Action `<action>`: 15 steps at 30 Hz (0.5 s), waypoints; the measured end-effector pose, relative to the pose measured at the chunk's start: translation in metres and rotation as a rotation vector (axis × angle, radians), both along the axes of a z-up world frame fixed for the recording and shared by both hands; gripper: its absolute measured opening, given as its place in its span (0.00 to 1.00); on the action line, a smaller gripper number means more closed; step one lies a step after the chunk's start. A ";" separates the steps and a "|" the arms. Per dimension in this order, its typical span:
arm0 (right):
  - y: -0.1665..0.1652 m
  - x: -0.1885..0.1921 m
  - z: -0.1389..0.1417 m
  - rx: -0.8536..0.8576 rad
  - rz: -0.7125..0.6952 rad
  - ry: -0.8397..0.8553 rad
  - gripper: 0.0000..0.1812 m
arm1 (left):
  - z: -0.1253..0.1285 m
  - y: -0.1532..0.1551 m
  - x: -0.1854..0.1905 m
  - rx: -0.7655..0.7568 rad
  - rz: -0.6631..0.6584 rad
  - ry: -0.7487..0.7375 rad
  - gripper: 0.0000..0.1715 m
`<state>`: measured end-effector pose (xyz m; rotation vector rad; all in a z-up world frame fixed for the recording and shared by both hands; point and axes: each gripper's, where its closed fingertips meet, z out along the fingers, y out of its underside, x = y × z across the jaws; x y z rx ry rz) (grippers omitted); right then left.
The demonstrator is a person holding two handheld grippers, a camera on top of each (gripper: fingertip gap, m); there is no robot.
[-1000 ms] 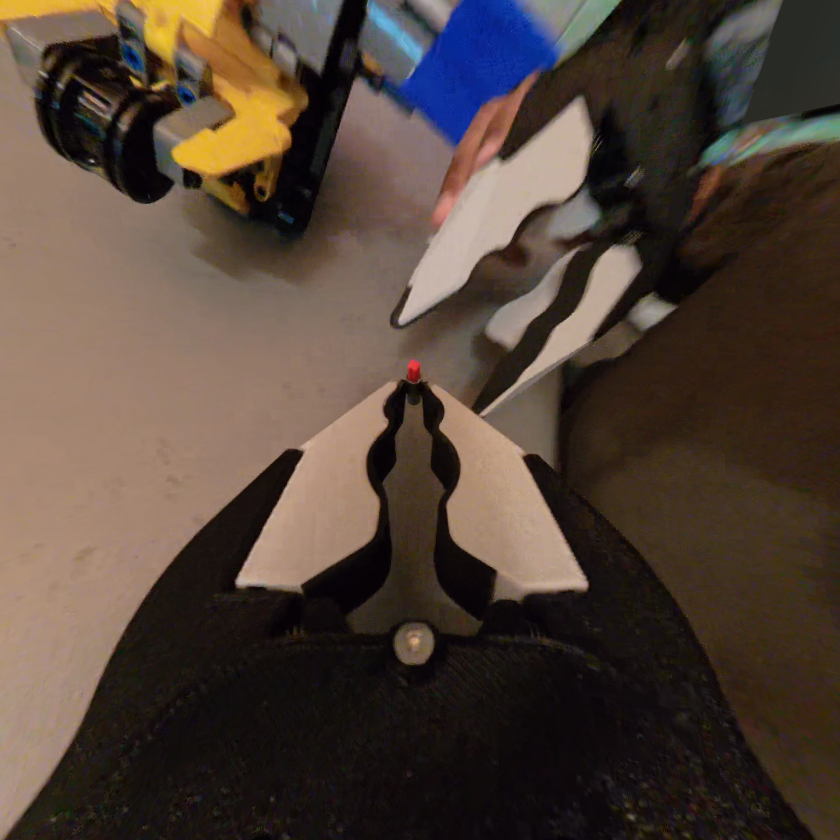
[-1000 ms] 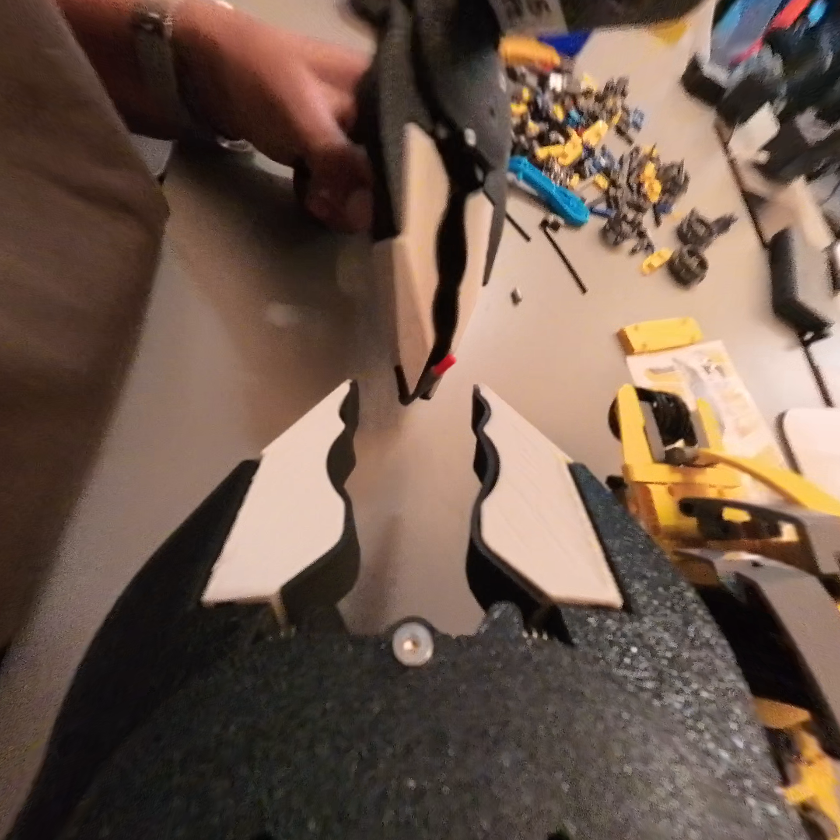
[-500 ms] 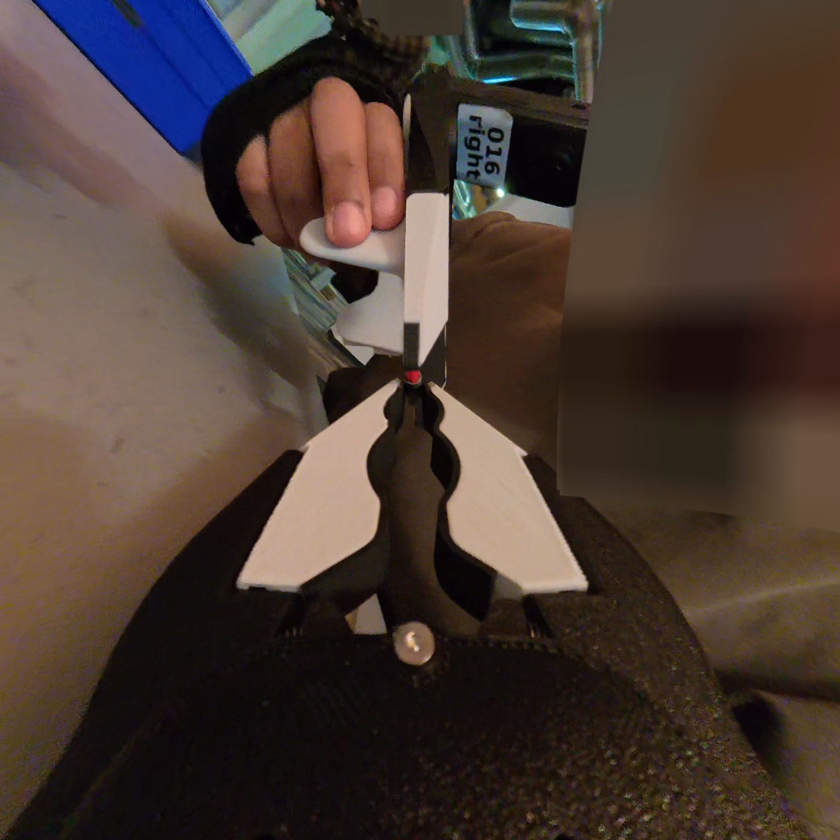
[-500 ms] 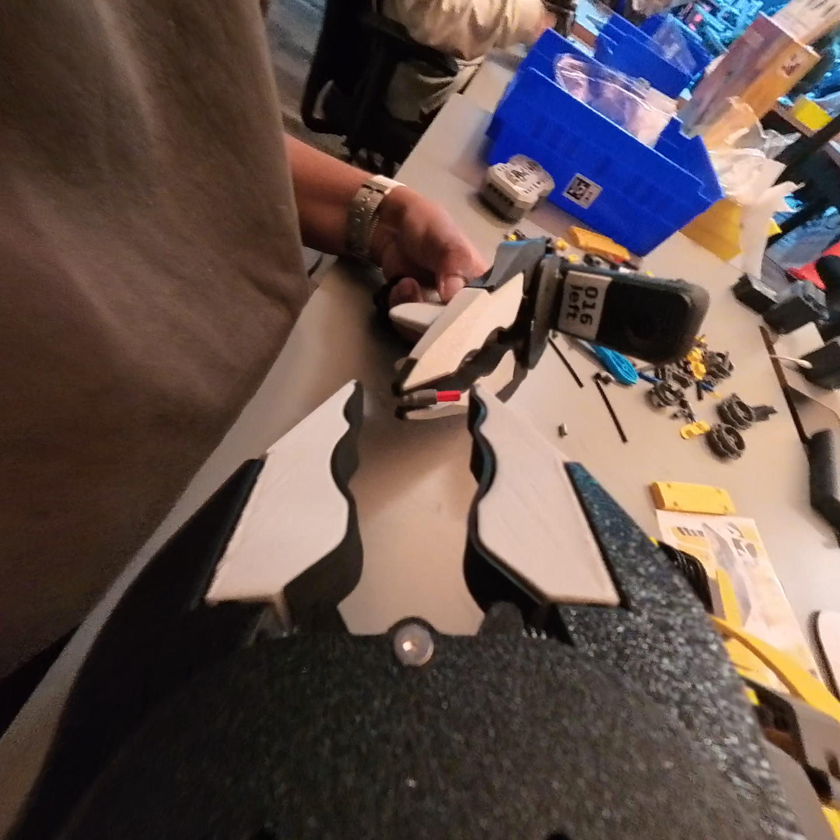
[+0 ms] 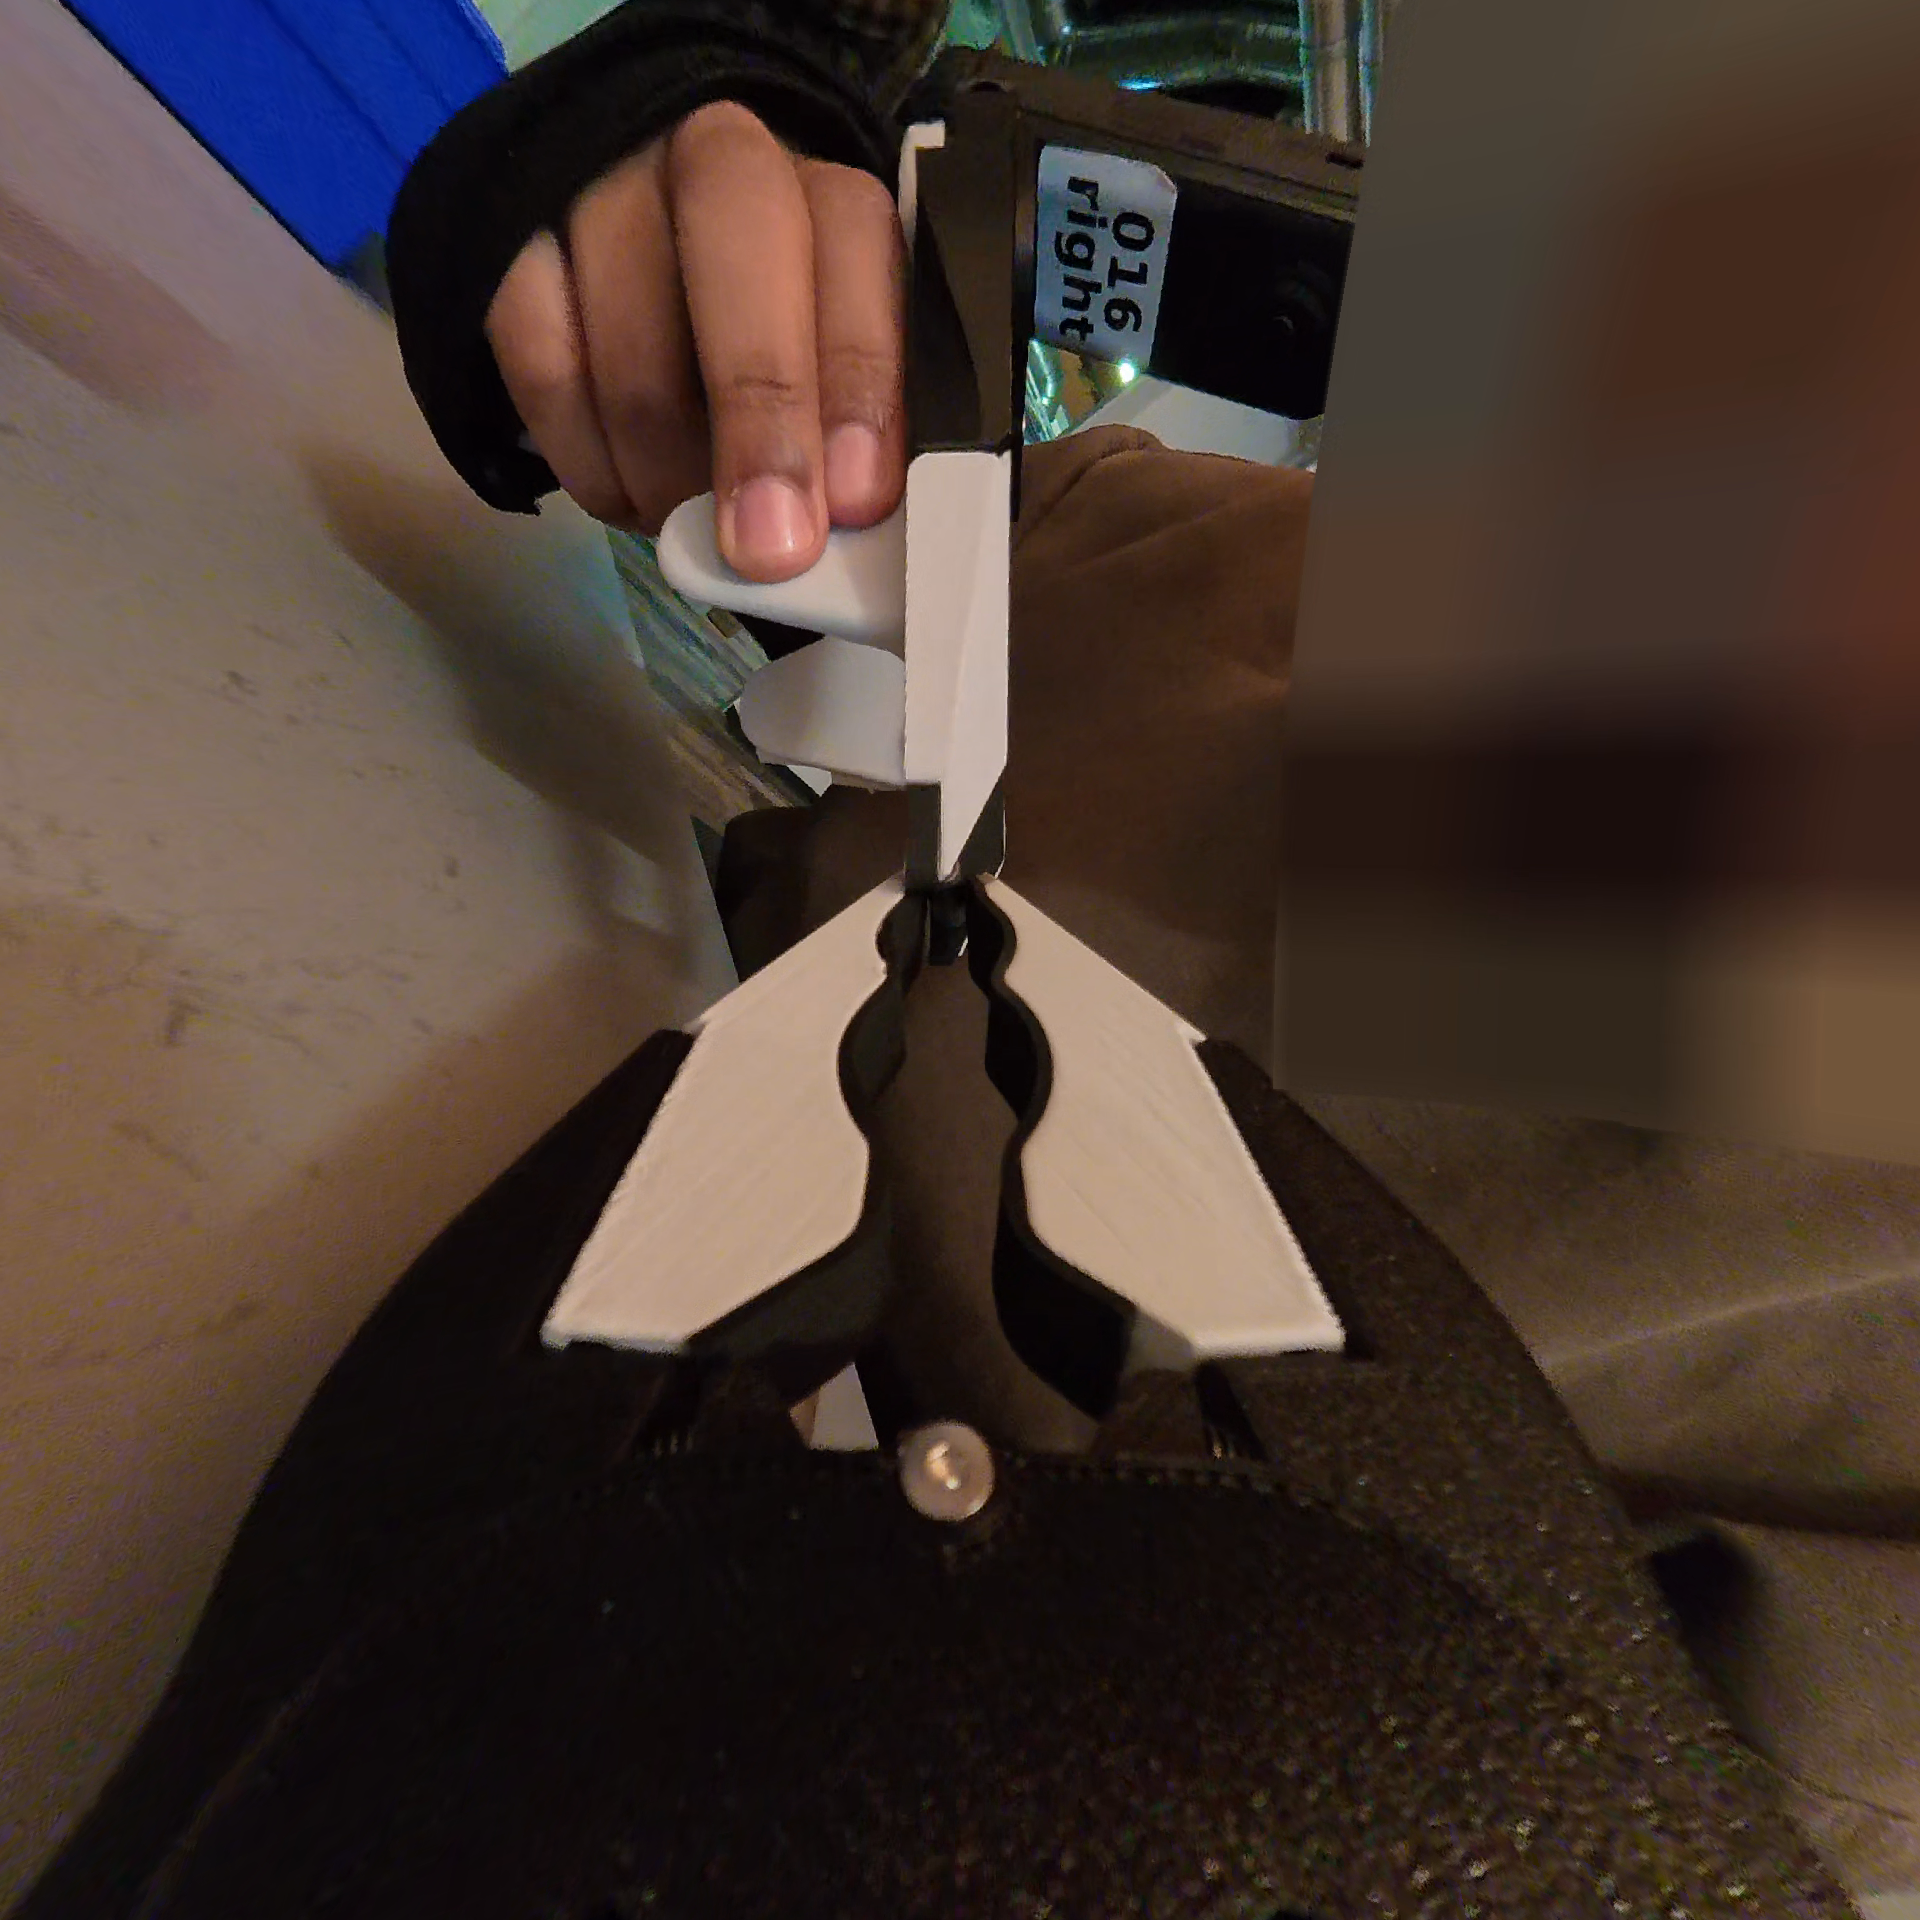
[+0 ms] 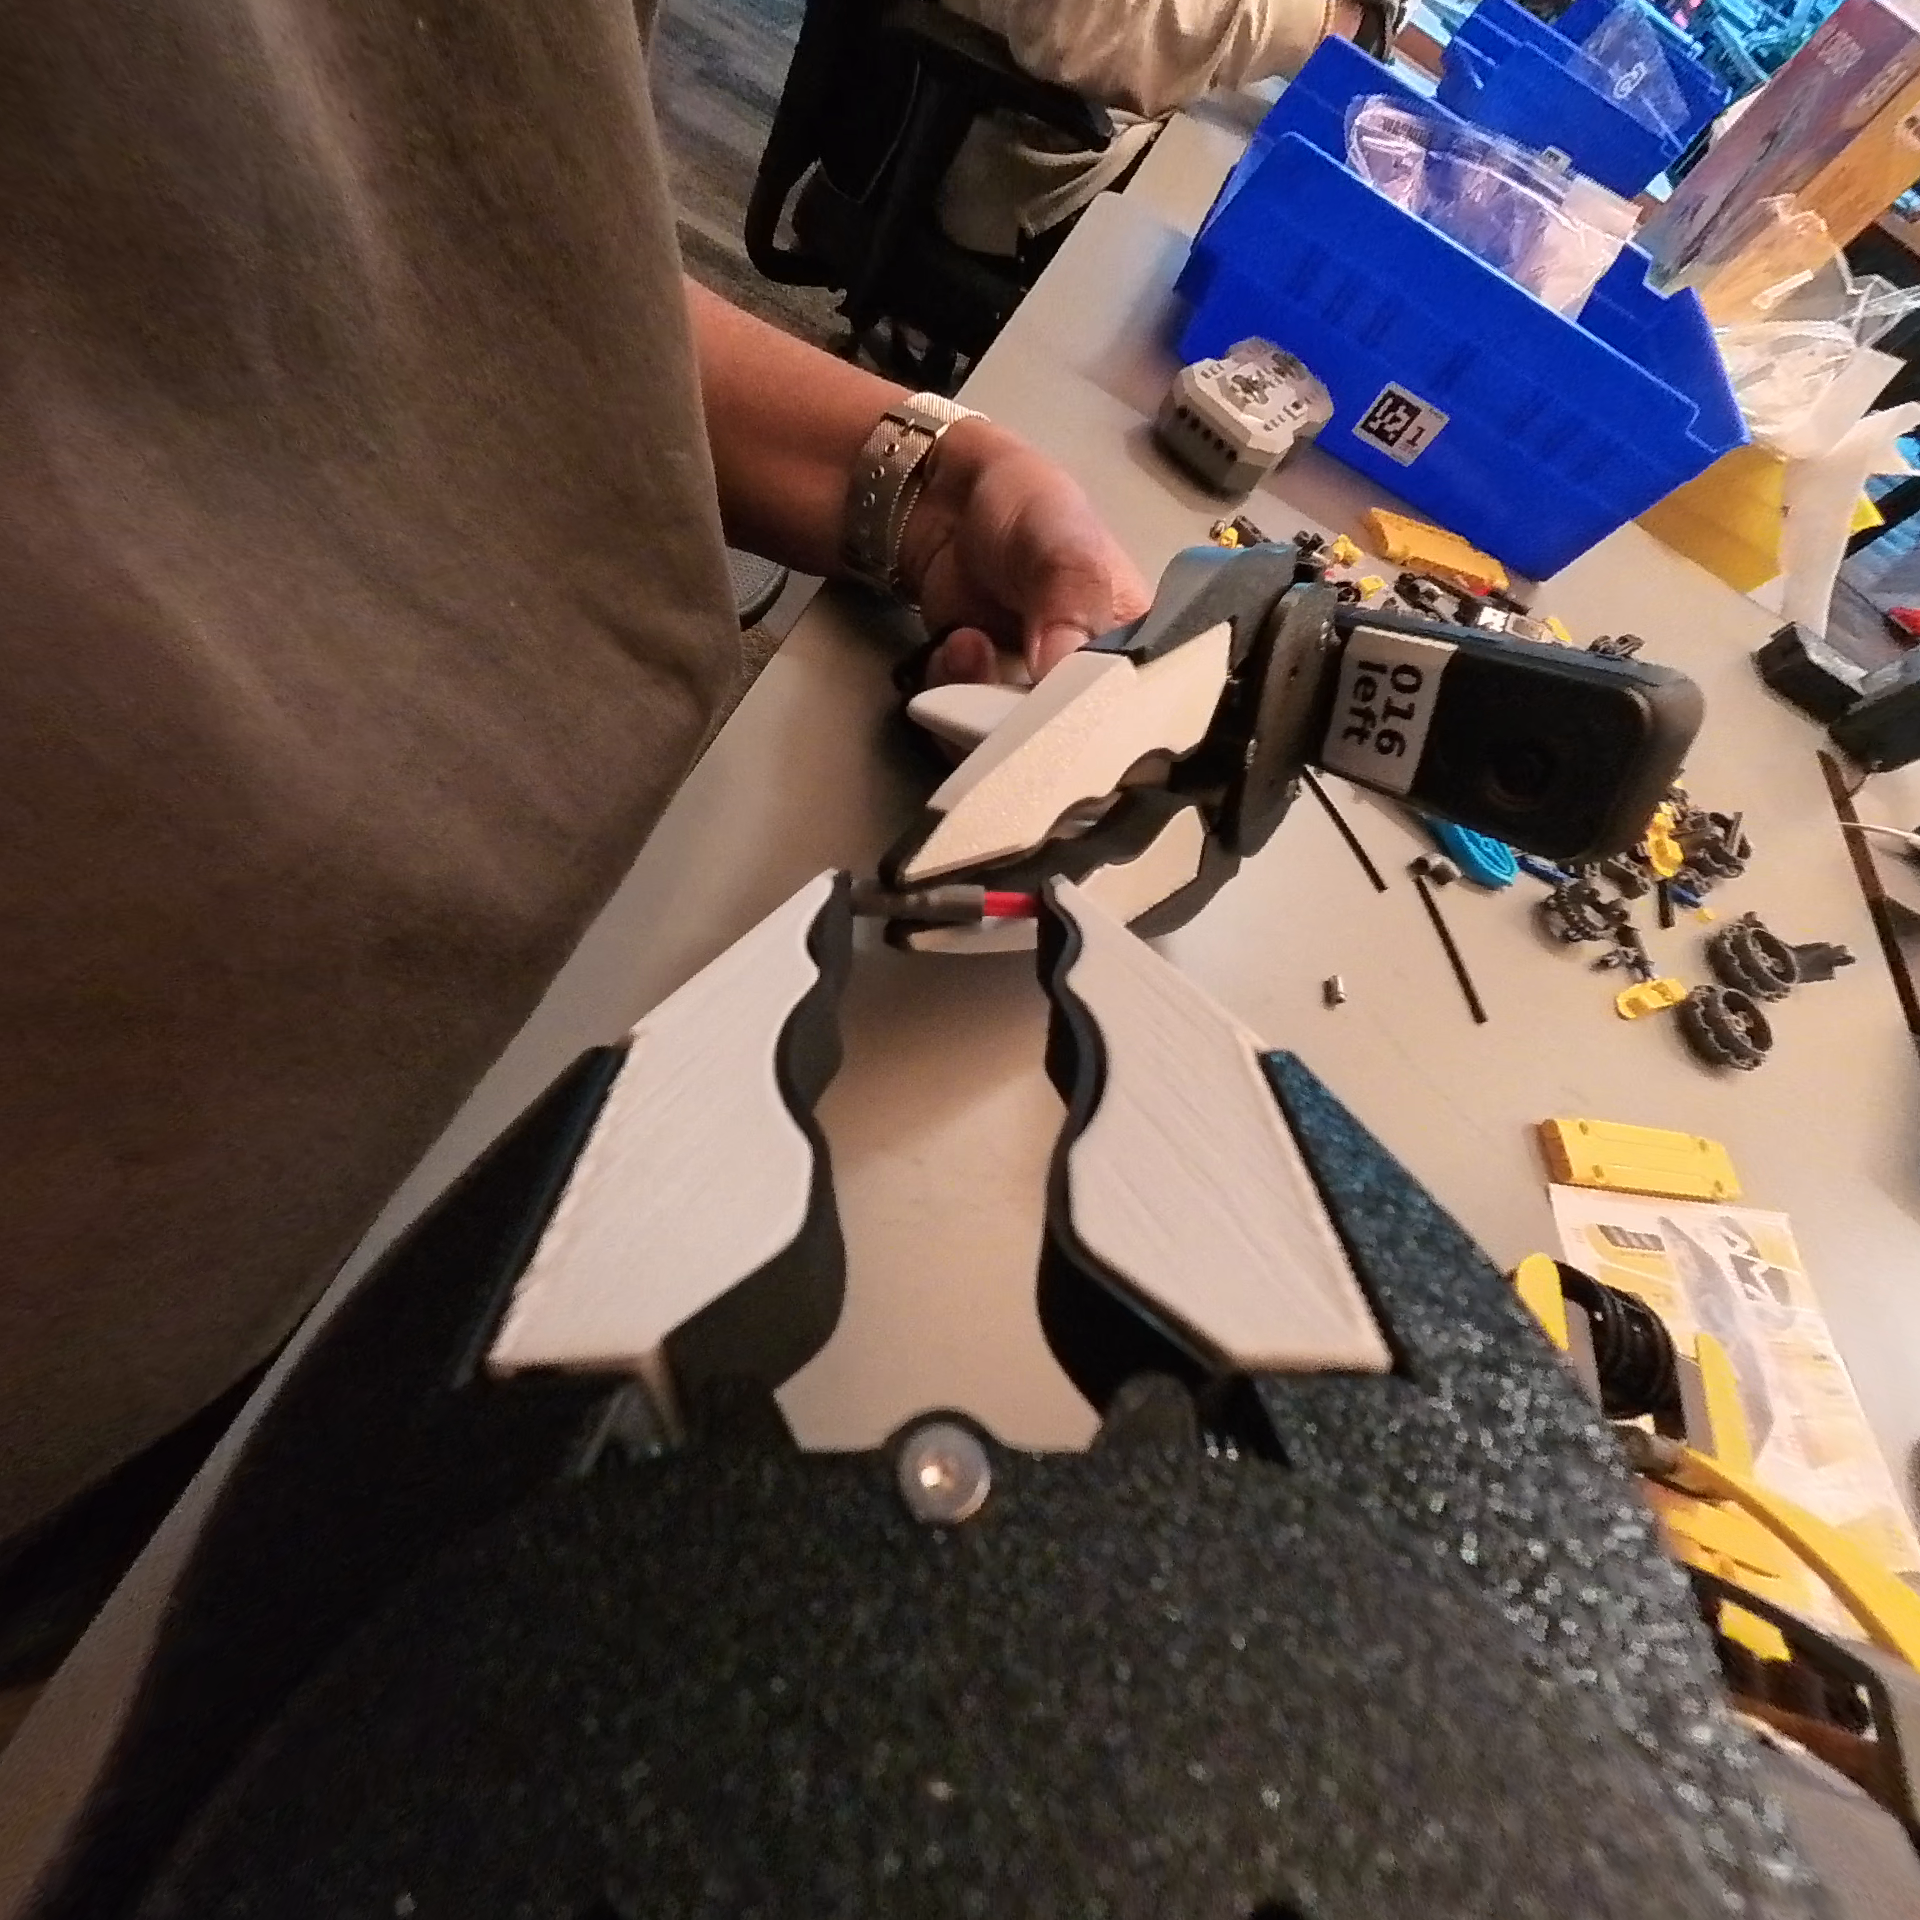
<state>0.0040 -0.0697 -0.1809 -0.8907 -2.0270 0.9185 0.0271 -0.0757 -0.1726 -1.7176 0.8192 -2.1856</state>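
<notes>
My left gripper (image 5: 940, 920) is shut on a small grey pin with a red end (image 6: 961, 906), held above the table. In the right wrist view the left gripper (image 6: 899, 906) reaches in from the right and holds the pin crosswise. My right gripper (image 6: 945, 904) is open, with the pin lying between its two fingertips, one end close to each. In the left wrist view the right gripper (image 5: 951, 831) shows edge-on, tip to tip with mine, and a gloved hand (image 5: 727, 343) grips it. The pin shows there only as a dark stub (image 5: 943, 925).
On the grey table (image 6: 1247, 1039) lie loose black and yellow parts (image 6: 1662, 883), small wheels (image 6: 1756, 956), black axles (image 6: 1449, 945), a yellow plate (image 6: 1636, 1158) and a booklet (image 6: 1704, 1330). Blue bins (image 6: 1455, 343) and a grey block (image 6: 1242, 416) stand behind. A yellow model (image 6: 1714, 1507) sits at right. A person's brown shirt (image 6: 312, 623) fills the left. The tips of both grippers are at nearly the same place.
Both grippers have swung round to face each other. The pin in the left gripper now lies between the right gripper's tips, and the right jaws have narrowed slightly around it.
</notes>
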 end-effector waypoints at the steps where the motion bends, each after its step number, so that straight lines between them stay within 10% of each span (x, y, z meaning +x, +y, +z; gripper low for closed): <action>1: 0.000 0.000 0.000 0.000 -0.003 0.002 0.19 | 0.000 0.000 0.000 -0.002 -0.001 -0.003 0.02; 15: -0.002 0.001 -0.002 -0.022 0.008 -0.008 0.18 | -0.002 0.000 0.001 -0.012 -0.010 0.013 0.01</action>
